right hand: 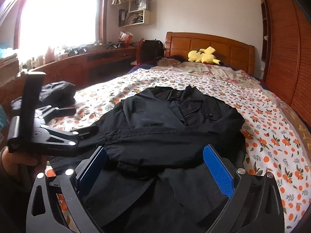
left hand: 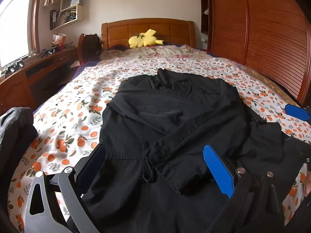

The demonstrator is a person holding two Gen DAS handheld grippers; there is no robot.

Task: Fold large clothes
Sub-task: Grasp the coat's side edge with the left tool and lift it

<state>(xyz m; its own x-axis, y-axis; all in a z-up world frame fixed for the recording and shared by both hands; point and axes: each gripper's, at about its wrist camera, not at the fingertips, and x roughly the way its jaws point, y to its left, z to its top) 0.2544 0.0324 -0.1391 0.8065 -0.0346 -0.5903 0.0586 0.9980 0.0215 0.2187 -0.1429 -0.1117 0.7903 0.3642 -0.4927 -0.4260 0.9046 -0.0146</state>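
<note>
Black cloth coat hem cut off at frame bottom, folds hard to read. Left gripper & right gripper both spread wide over coat, pinching nothing.

One black coat is laid out on one bed, and one further dark garment is seen bunched near the bed's left edge. Two grippers are counted, the left gripper and the right gripper, each with two fingers spread wide apart over the coat, and one hand is visible. One yellow plush toy is found by the one headboard, and one window, one wall shelf unit and one desk are counted.
</note>
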